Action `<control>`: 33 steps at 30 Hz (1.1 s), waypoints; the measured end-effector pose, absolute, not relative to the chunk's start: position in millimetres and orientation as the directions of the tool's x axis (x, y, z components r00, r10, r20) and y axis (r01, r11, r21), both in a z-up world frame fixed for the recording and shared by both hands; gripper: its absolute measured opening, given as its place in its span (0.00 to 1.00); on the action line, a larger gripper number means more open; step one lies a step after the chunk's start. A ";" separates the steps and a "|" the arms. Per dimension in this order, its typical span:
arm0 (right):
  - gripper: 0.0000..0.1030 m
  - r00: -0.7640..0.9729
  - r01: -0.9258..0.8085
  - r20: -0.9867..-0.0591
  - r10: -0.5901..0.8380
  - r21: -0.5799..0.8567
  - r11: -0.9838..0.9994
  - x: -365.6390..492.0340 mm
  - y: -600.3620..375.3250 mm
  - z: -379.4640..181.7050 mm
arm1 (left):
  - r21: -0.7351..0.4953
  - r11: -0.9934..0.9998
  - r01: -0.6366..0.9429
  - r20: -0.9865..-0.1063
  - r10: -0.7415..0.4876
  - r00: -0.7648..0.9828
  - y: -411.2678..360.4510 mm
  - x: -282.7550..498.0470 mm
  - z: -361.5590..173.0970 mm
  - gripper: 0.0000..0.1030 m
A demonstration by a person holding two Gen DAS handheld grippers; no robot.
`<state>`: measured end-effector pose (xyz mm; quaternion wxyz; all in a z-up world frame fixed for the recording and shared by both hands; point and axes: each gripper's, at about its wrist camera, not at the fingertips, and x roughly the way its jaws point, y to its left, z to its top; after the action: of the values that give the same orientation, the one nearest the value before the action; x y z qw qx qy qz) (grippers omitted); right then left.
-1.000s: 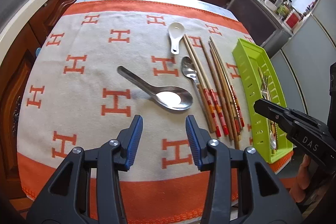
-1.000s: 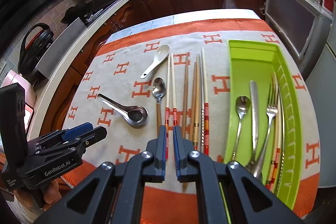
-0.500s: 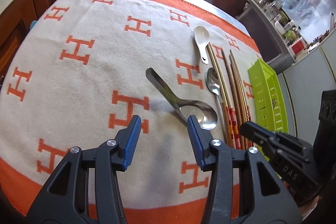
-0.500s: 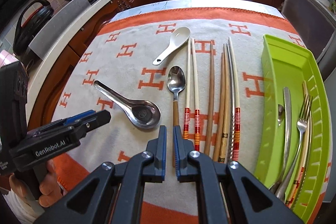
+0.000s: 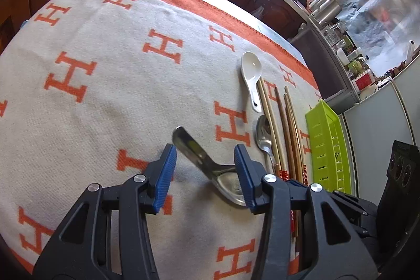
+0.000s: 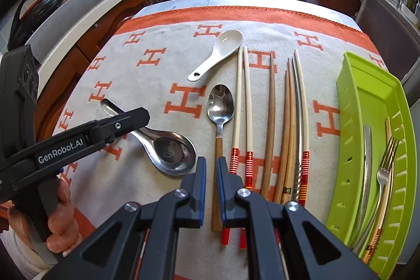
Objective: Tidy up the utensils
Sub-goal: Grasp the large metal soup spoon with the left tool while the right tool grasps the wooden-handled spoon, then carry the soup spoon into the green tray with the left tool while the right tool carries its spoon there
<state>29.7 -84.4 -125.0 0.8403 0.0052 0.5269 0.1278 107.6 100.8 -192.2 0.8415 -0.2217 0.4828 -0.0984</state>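
Already a fork (image 6: 383,175) and several other utensils are lodged in the green tray (image 6: 351,101). Still left on the cloth (image 6: 157,85) are three spoons and the chopsticks (image 6: 271,120). The steel ladle spoon (image 5: 210,169) is straddled by the spread left gripper (image 5: 204,169), unpinched, while the right gripper (image 6: 211,188) is pressed nearly together, empty.

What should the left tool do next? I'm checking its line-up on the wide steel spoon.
Probably lower a little further and close: the open left tool already straddles the wide steel soup spoon's handle, which still lies flat on the H-patterned cloth, pads not touching.

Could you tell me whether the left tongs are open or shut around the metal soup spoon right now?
Open: the left tongs straddle the metal soup spoon, with clear gaps between both blue pads and its handle.
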 end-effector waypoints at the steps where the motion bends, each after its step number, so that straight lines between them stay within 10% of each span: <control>1: 0.08 0.410 -0.210 -0.886 0.217 0.140 0.968 30.6 -83.6 -126.4 | -0.472 0.881 -0.042 -0.764 -0.385 0.518 98.0 108.8 -193.1 0.32; 7: 0.08 0.431 -0.218 -0.883 0.187 0.099 0.971 33.6 -79.5 -128.2 | -0.485 0.875 -0.014 -0.748 -0.407 0.524 84.0 113.9 -199.1 0.06; 33: 0.06 0.462 -0.154 -0.828 0.319 0.280 0.948 17.7 -114.8 -116.4 | -0.449 0.877 0.174 -0.727 -0.471 0.499 77.2 70.4 -123.9 0.02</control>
<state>17.7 -114.8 -116.4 0.8508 0.0829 0.4999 0.1390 70.4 77.2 -123.9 0.8507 -0.1606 0.4632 -0.1895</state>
